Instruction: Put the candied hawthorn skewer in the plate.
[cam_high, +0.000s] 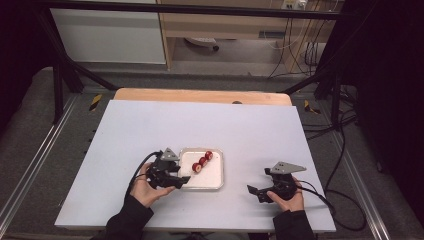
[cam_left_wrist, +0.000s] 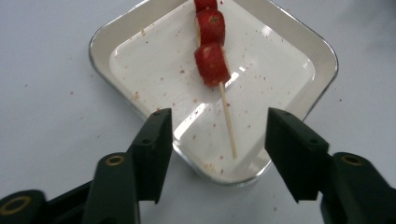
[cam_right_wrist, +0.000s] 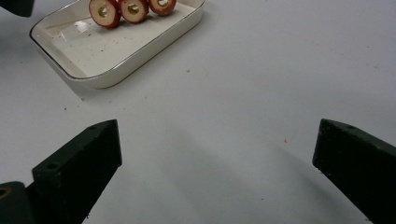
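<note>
Counted: one white tray (cam_high: 212, 176) near the counter's (cam_high: 150, 125) front edge, holding one skewer (cam_left_wrist: 227, 122) threaded with three red slices (cam_high: 202, 161). Left claw (cam_left_wrist: 217, 135) spread apart over the tray's corner; right claw (cam_right_wrist: 217, 154) wide apart, above bare counter.

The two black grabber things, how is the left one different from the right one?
The left gripper hangs at the edge of the white square dish, its fingers on either side of the bare wooden stick of the skewer of red fruit slices. The right gripper sits apart from the dish, over bare white table, aiming at nothing. Both are open and hold nothing.
</note>
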